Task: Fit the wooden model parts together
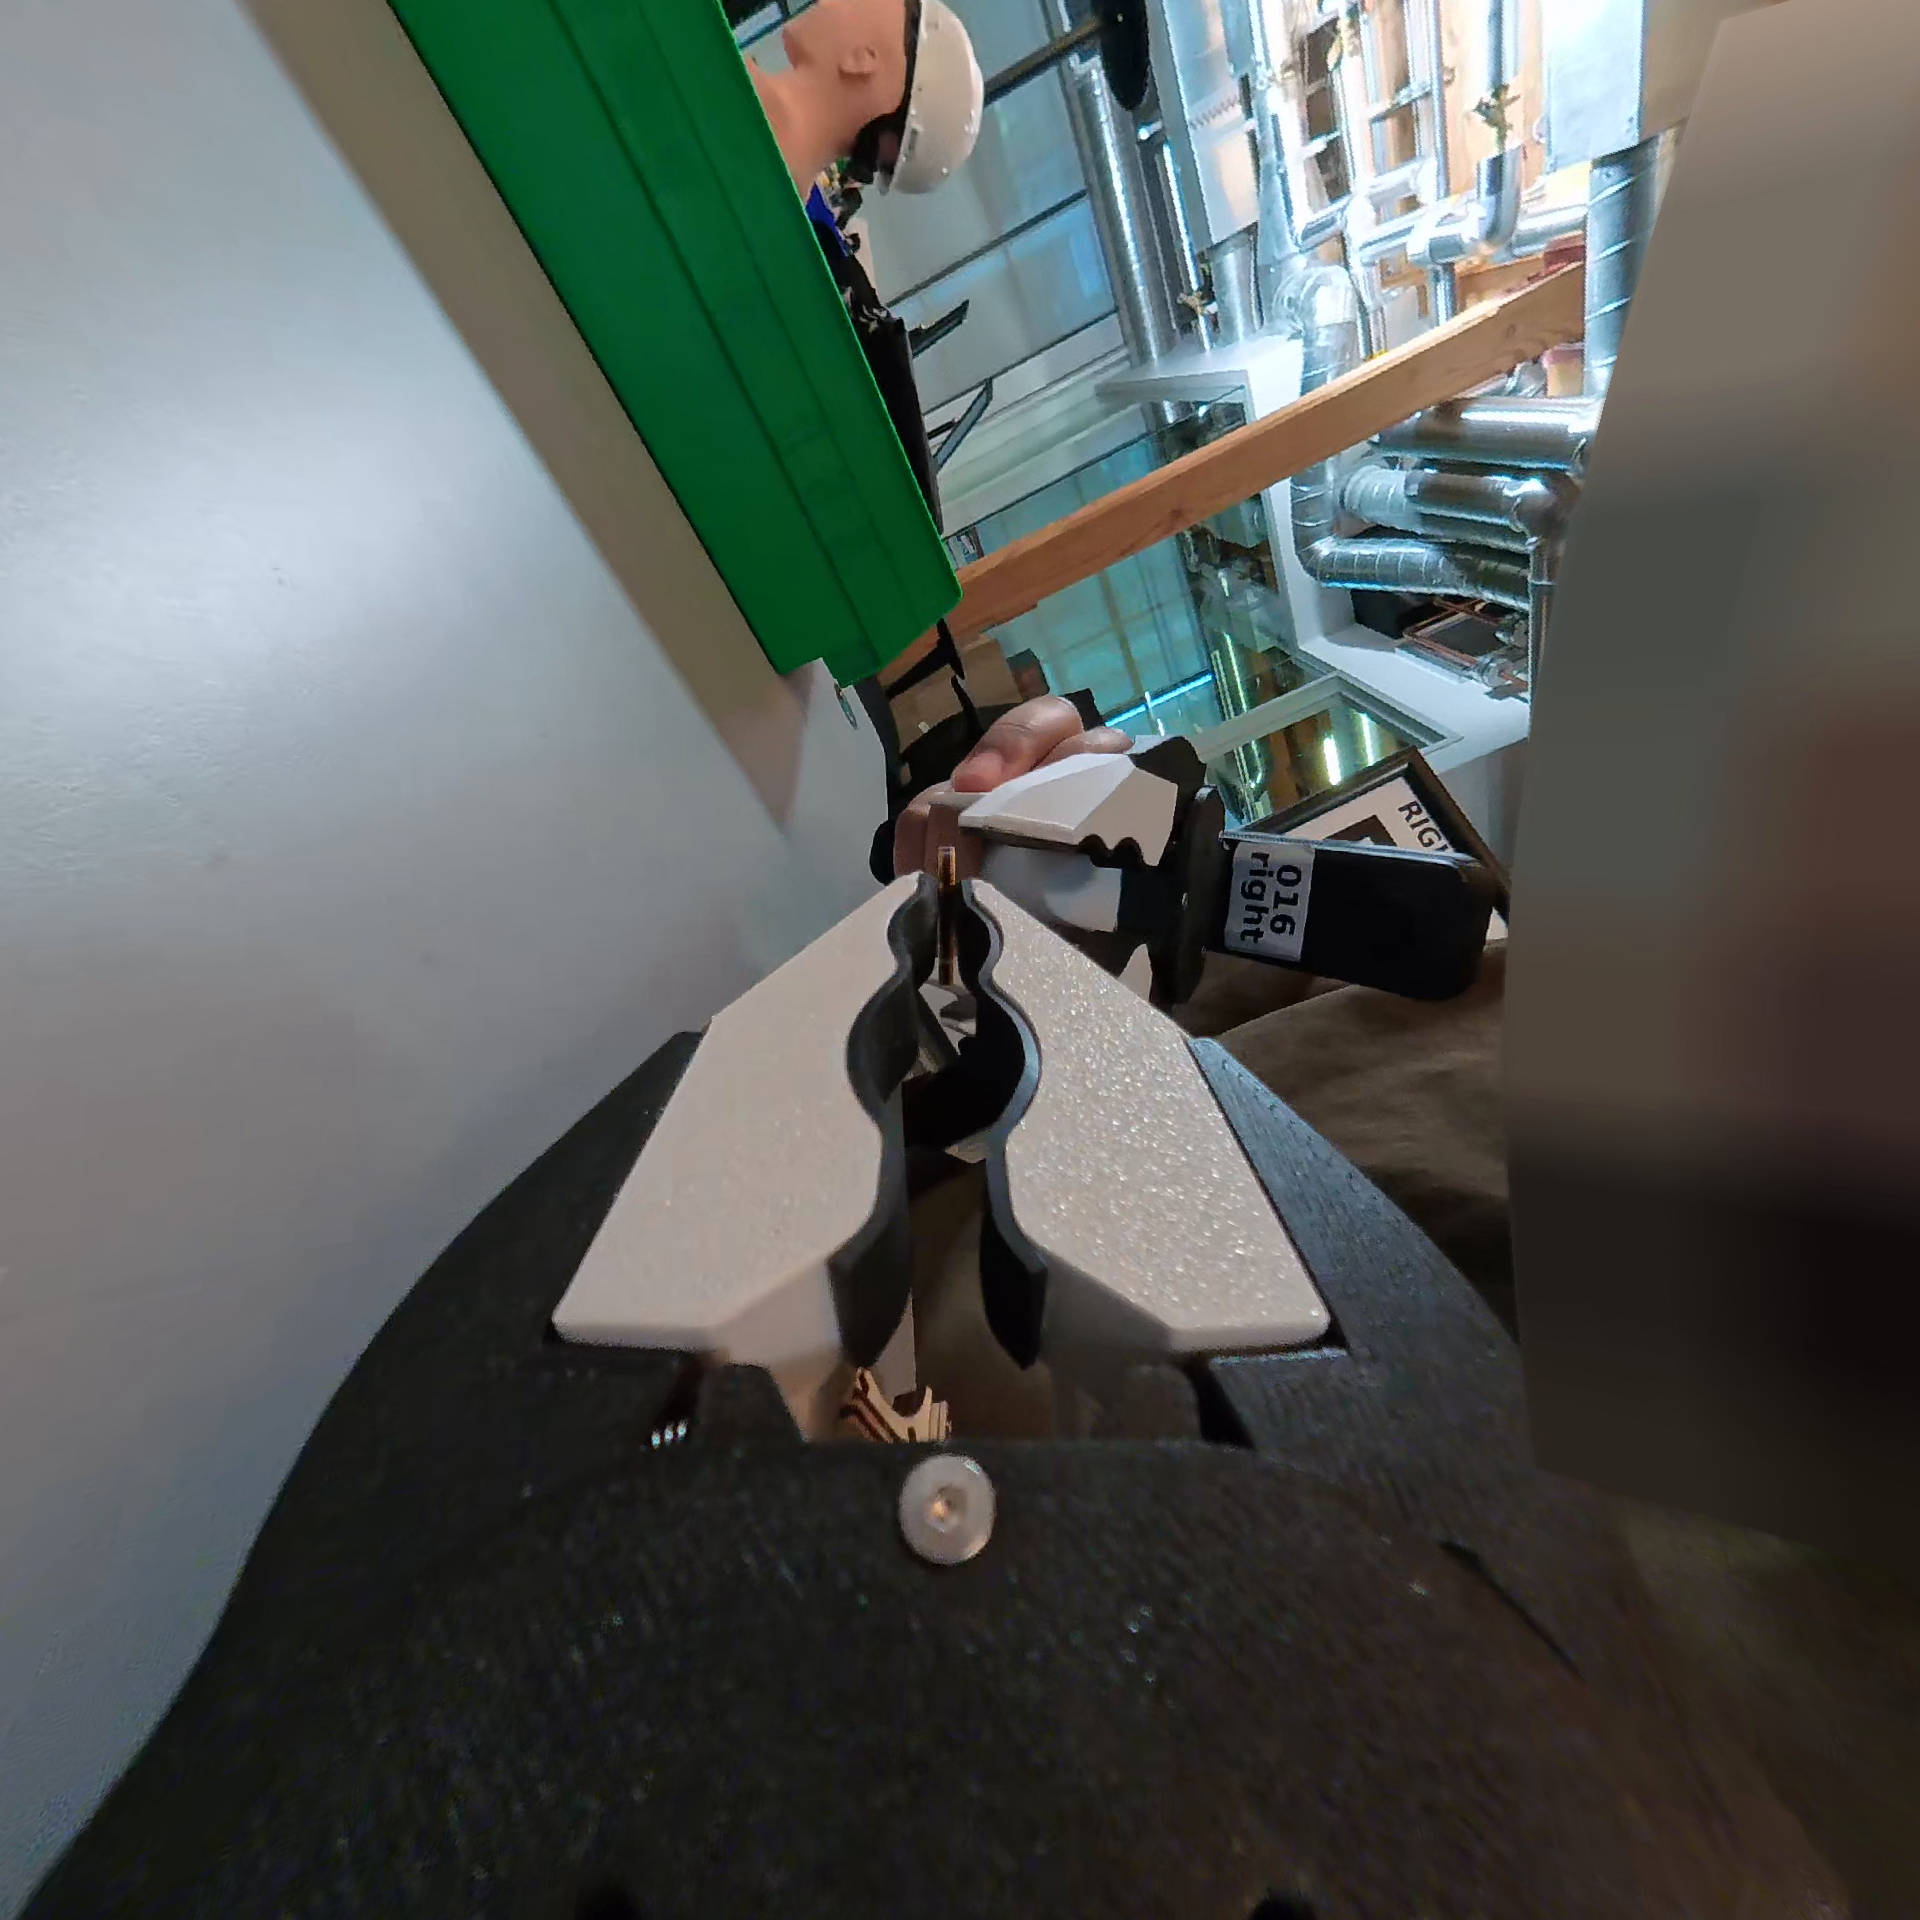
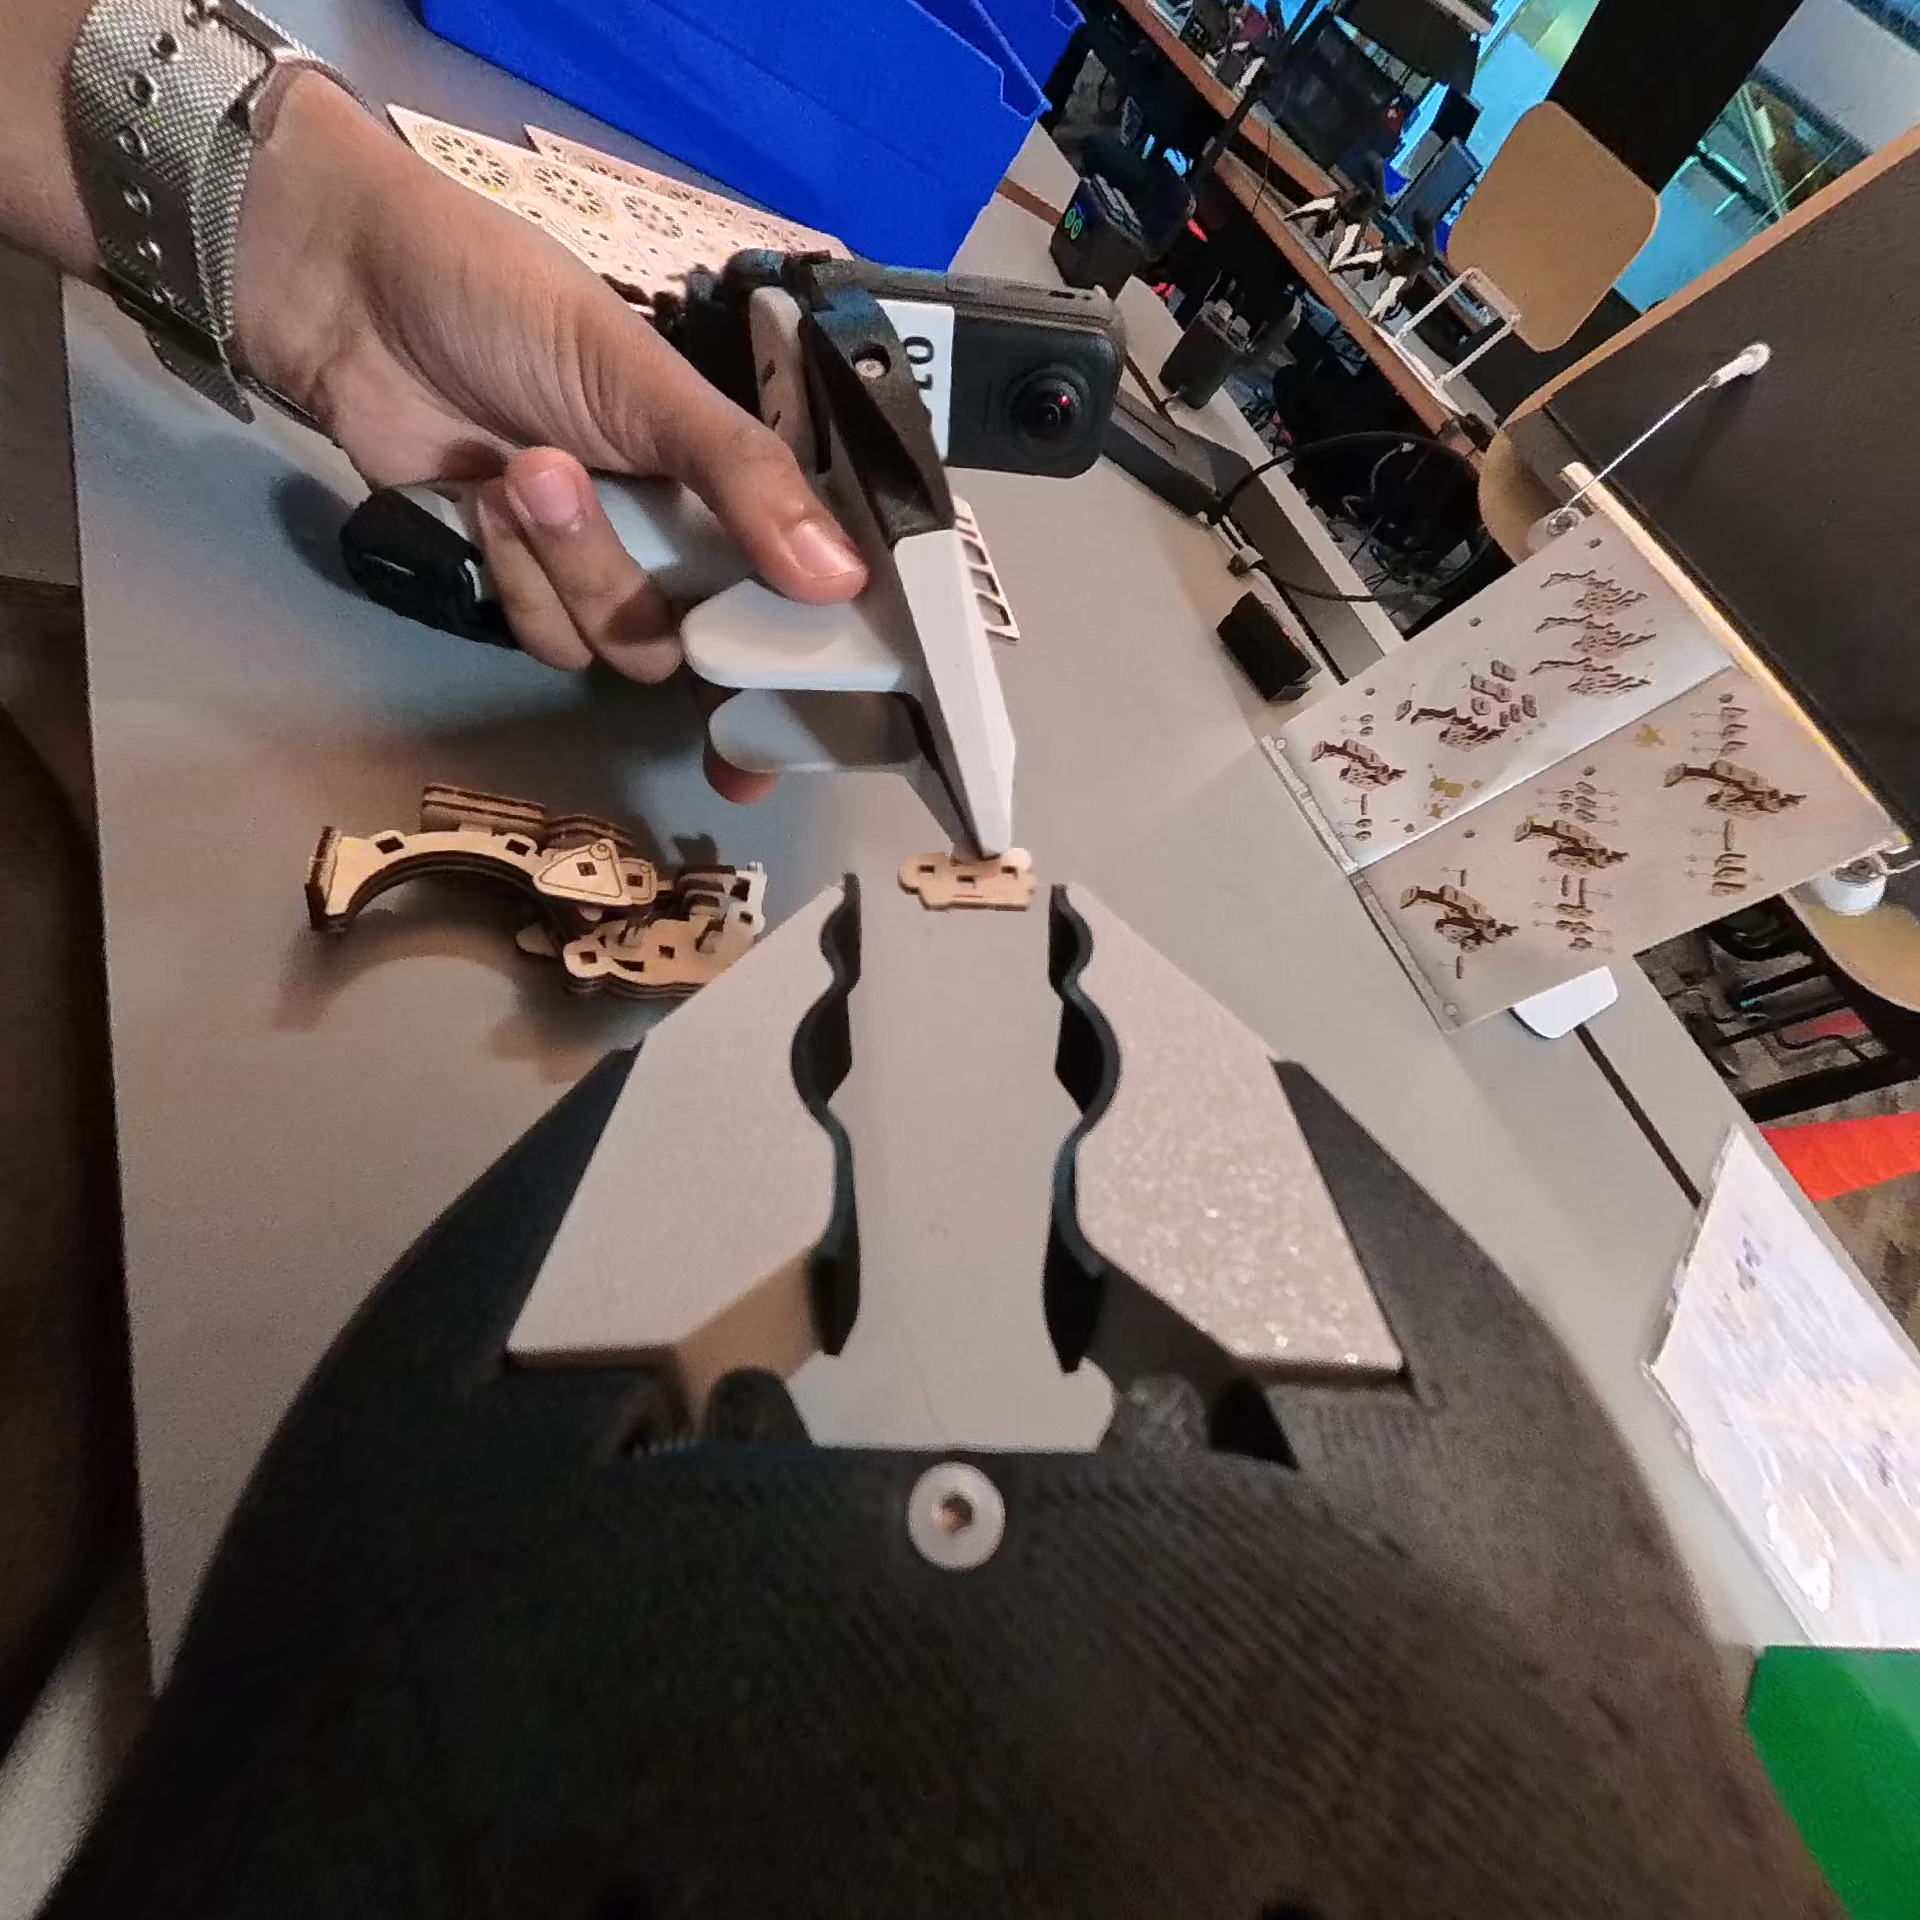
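Observation:
My left gripper (image 1: 945,883) is shut on a small flat wooden piece (image 1: 948,925), seen edge-on between its tips. In the right wrist view the left gripper (image 2: 987,836) points down, and the piece (image 2: 966,881) hangs from its tips just above the grey table (image 2: 312,1091). My right gripper (image 2: 954,935) is open and empty, its fingers either side of the piece and just short of it. It also shows in the left wrist view (image 1: 977,836). A partly built wooden model (image 2: 540,894) lies on the table to the left.
An instruction sheet (image 2: 1579,769) stands propped at the right. Wooden part sheets (image 2: 582,187) lie at the back by blue bins (image 2: 779,94). A green bin (image 1: 707,312) stands to the left gripper's side. A person in a white helmet (image 1: 935,94) is behind it. Left and right tips are no more than a few centimetres apart.

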`<state>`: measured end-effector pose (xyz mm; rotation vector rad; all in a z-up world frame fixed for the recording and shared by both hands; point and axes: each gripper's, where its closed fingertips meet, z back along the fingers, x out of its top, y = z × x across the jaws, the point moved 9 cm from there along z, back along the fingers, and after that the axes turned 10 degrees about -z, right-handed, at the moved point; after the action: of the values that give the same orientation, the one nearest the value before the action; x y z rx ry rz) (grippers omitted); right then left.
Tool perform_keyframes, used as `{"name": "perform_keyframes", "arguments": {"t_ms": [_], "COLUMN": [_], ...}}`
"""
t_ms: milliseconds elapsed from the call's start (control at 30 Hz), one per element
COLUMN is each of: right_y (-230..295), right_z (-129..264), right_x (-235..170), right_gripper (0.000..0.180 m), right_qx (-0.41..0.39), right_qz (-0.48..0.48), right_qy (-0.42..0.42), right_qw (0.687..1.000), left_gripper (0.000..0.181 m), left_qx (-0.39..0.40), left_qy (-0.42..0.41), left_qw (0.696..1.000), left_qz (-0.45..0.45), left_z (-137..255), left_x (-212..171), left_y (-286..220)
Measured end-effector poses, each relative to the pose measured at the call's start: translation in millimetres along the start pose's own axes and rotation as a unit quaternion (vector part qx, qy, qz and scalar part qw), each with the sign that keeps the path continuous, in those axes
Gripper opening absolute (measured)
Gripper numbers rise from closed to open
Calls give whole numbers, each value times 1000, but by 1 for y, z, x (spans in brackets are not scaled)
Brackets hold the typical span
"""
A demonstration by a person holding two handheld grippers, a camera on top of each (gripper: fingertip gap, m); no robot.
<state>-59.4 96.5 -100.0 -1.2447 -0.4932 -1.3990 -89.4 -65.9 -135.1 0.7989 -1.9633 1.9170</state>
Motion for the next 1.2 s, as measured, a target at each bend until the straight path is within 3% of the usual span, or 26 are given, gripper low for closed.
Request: {"name": "perform_keyframes", "arguments": {"t_ms": [900,1200], "right_y": [-2,0], "right_z": [0,-2], "right_x": [-2,-9], "right_gripper": [24,25], "right_qx": [37,142], "right_qz": [-33,-111], "right_qy": [21,38], "right_qw": [999,983], "left_gripper": [1,29], "left_qx": [4,61], "left_qy": [38,36], "left_qw": [999,994], "left_qz": [-31,-78], "left_z": [-4,1], "left_x": [-3,3], "left_y": [-4,-6]}}
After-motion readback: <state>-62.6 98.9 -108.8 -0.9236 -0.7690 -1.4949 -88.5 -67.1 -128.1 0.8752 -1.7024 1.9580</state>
